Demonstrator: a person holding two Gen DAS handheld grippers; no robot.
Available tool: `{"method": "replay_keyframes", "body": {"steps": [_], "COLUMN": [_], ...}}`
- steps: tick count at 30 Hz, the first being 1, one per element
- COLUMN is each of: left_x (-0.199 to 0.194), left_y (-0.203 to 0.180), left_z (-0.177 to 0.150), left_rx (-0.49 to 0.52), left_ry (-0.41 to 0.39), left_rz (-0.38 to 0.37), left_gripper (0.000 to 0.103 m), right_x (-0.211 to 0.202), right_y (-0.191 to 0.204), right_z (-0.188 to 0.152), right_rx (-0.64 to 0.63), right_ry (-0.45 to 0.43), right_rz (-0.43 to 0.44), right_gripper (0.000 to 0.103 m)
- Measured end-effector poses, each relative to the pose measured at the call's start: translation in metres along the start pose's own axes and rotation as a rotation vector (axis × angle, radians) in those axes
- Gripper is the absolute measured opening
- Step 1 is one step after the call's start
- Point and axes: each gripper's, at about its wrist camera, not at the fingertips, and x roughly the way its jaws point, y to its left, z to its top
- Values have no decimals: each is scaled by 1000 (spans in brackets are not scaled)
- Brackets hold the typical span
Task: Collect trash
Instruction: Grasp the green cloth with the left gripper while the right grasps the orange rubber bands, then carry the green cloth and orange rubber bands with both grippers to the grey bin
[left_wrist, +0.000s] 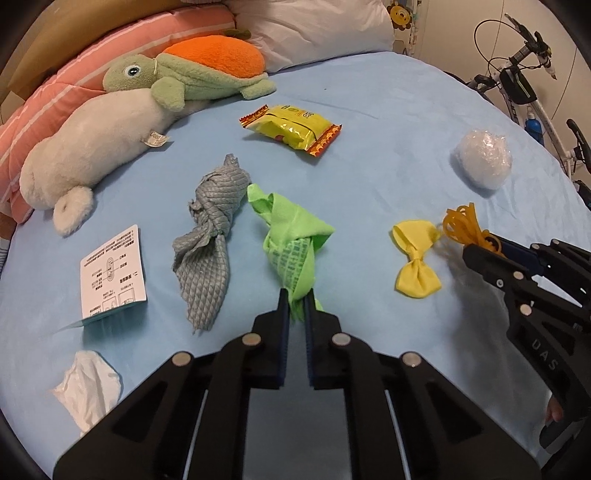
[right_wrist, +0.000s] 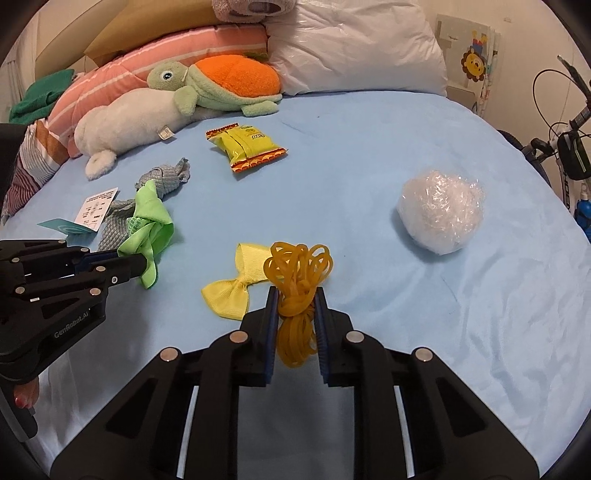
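Observation:
My left gripper (left_wrist: 297, 295) is shut on the near end of a knotted green cloth (left_wrist: 291, 236) that lies on the blue bedsheet (left_wrist: 369, 177); the same gripper (right_wrist: 142, 264) shows at the left of the right wrist view, clamping that green cloth (right_wrist: 149, 225). My right gripper (right_wrist: 295, 295) is shut on a bundle of orange rubber bands (right_wrist: 297, 273), and from the left wrist view that gripper (left_wrist: 476, 247) grips the orange bands (left_wrist: 465, 225) at the right. A yellow bow (left_wrist: 415, 254) (right_wrist: 236, 291) lies between the two grippers.
On the sheet lie a grey knotted cloth (left_wrist: 210, 236), a yellow snack packet (left_wrist: 291, 129), a ball of clear plastic wrap (right_wrist: 441, 210), a printed card (left_wrist: 112, 269) and a crumpled white tissue (left_wrist: 88, 391). Plush toys (left_wrist: 110, 147) and pillows (right_wrist: 354, 48) line the far side. A bicycle (left_wrist: 532, 92) stands at the right.

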Motion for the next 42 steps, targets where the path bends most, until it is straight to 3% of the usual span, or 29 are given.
{"method": "replay_keyframes", "body": {"steps": [25, 33, 39, 40, 41, 42], "left_x": [-91, -76, -47, -43, -40, -39], "left_y": [-37, -14, -10, -11, -11, -12], "left_z": [-23, -17, -10, -9, -9, -10], "left_rx": [64, -45, -34, -23, -15, -11], "left_ry": [-107, -88, -56, -55, -58, -72], "left_rz": [47, 95, 85, 89, 93, 104], "left_gripper": [2, 6, 8, 16, 39, 55], "right_x": [-58, -67, -52, -50, -48, -45], "right_y": [6, -1, 0, 0, 1, 2], "right_z": [5, 5, 8, 8, 7, 7], "right_rx": [15, 38, 36, 33, 29, 25], "right_ry": [-109, -121, -93, -89, -84, -79], "right_rz": [22, 32, 38, 39, 39, 38], "right_gripper": [17, 17, 17, 17, 17, 17]}}
